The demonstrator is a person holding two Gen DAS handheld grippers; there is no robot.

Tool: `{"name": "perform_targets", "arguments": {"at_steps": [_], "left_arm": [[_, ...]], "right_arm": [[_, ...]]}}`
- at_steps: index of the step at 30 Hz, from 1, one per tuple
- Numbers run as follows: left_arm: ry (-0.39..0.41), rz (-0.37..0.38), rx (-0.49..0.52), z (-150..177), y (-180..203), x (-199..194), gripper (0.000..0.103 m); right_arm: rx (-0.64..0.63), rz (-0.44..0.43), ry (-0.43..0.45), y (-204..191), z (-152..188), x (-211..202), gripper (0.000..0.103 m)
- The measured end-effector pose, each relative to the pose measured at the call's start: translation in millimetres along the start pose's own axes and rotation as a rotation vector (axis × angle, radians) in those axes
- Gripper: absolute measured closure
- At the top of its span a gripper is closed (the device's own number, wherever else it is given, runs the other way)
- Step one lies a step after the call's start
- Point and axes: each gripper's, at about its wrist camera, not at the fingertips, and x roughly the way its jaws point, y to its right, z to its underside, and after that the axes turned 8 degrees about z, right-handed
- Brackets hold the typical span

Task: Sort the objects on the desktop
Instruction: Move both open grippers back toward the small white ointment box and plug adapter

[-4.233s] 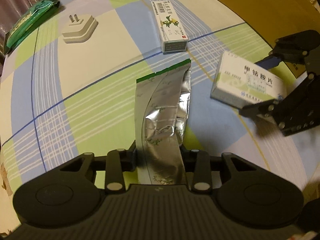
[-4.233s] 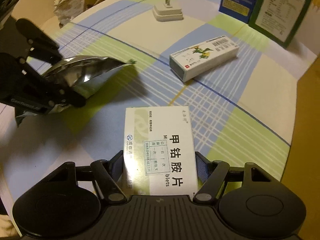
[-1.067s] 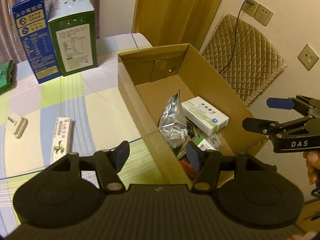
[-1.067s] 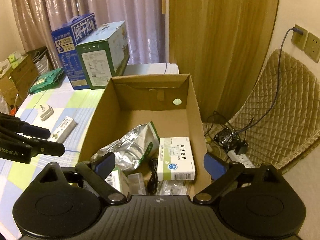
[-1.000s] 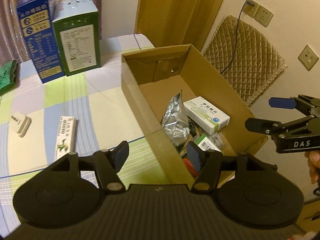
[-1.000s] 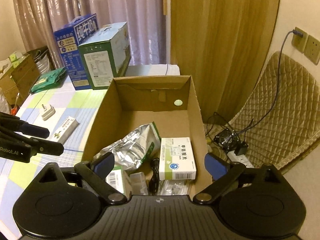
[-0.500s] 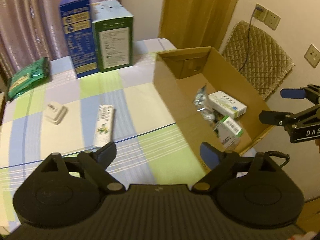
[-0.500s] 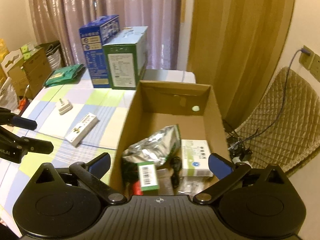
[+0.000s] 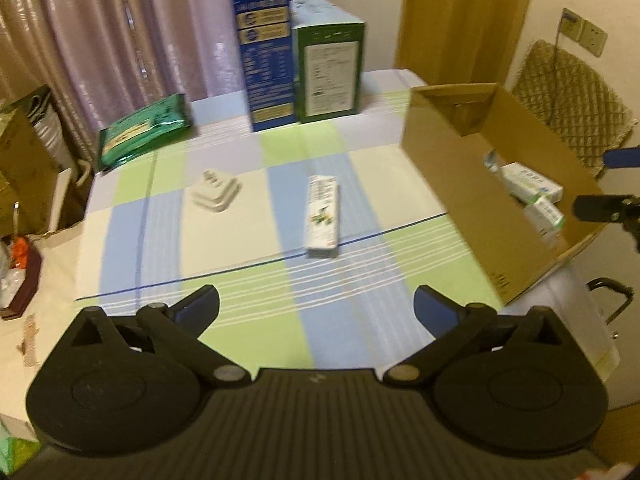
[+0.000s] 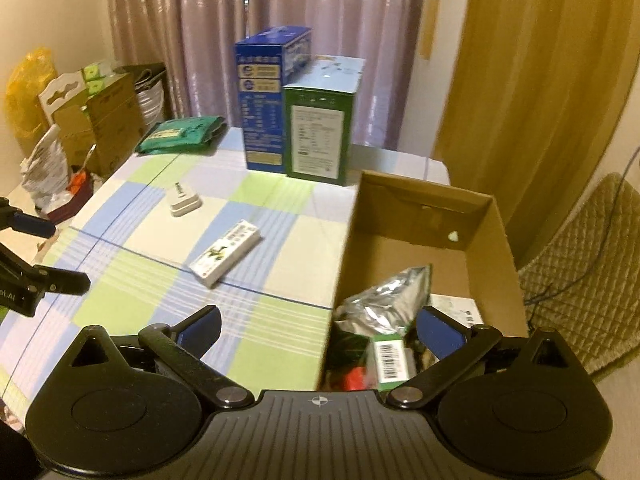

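Both of our grippers have drawn back from the cardboard box (image 10: pixel 424 216) since a second ago, so that the checked tablecloth (image 9: pixel 224 240) now fills most of both views; the foil pouch (image 10: pixel 386 304) and the white medicine box (image 9: pixel 528 184) that we carried earlier now lie inside the cardboard box. Our left gripper (image 9: pixel 316 308) hangs over the near part of the cloth with its jaws opening to their widest, and nothing is between them. Reading the table from left to right, we see a green packet (image 9: pixel 140 132) at the far left edge, a white plug adapter (image 9: pixel 216 194) lying on the cloth, and a long white carton (image 9: pixel 322 216) flat near the middle, well apart from the adapter. Behind these stand a blue carton (image 9: pixel 266 56) and a green carton (image 9: pixel 328 60), upright and side by side against the curtain (image 10: pixel 248 12). At the right, the cardboard box sits open at the table's edge, and a small box with a barcode (image 10: pixel 390 356) lies at its near end beside the pouch. Our right gripper (image 10: pixel 318 328) is above the box's near left corner, its jaws spread fully apart and holding nothing.
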Motion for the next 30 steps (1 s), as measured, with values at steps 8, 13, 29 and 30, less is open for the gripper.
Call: {"name": "perform_targets", "arguments": {"at_steps": [8, 13, 29, 30], "left_arm": [[-0.006, -0.042, -0.039, 25.9, -37.3, -7.1, 0.001], [-0.006, -0.042, -0.069, 42.3, -60.8, -7.2, 0.001], [-0.023, -0.064, -0.112, 77.7, -133.0, 15.1, 0.001], [-0.017, -0.059, -0.118, 77.0, -136.1, 17.8, 0.001]], "right_arm": [[-0.044, -0.032, -0.015, -33.7, -0.5, 7.9, 0.002], [-0.072, -0.049, -0.026, -54.7, -0.9, 14.1, 0.002], [-0.101, -0.120, -0.099, -113.8, 0.6, 70.4, 0.002], [-0.096, -0.124, -0.104, -116.2, 0.9, 75.1, 0.002]]}}
